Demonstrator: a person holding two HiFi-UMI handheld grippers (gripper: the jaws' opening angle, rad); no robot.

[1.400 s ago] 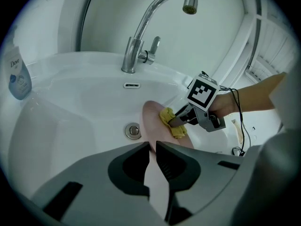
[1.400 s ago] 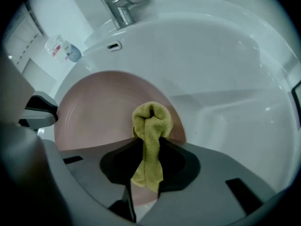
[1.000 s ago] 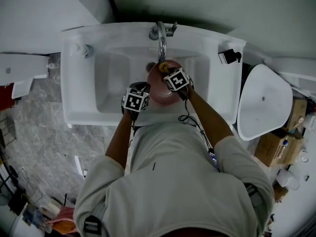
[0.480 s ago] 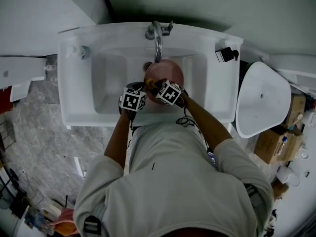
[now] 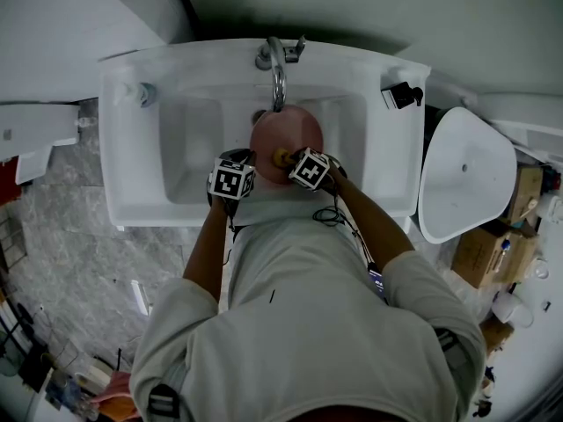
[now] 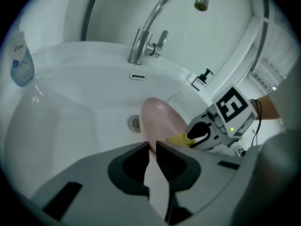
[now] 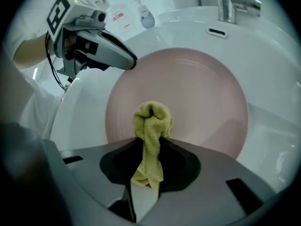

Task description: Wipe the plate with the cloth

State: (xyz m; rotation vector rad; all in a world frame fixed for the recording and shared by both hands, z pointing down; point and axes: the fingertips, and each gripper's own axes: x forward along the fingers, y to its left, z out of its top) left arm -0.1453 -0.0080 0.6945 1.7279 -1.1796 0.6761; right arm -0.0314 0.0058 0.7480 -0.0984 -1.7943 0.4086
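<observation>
A pink plate (image 5: 290, 134) stands tilted in the white sink (image 5: 132, 152), under the faucet (image 5: 278, 69). My left gripper (image 5: 250, 167) is shut on the plate's near rim, and the plate (image 6: 162, 119) rises edge-on between its jaws (image 6: 152, 147). My right gripper (image 5: 287, 159) is shut on a bunched yellow cloth (image 7: 151, 124). The cloth presses on the lower middle of the plate's face (image 7: 197, 91). In the left gripper view the cloth (image 6: 180, 139) shows at the right gripper's tips (image 6: 192, 139). The left gripper (image 7: 127, 60) holds the plate's upper left rim in the right gripper view.
A soap bottle (image 6: 20, 62) stands on the sink's left rim, a black item (image 5: 400, 98) on its right rim. The drain (image 6: 135, 123) lies behind the plate. A large white basin-shaped object (image 5: 466, 178) and cardboard boxes (image 5: 493, 258) sit to the right of the sink.
My right gripper has drawn the cloth from the plate's far side down across its face toward me. The left gripper keeps its hold on the rim.
</observation>
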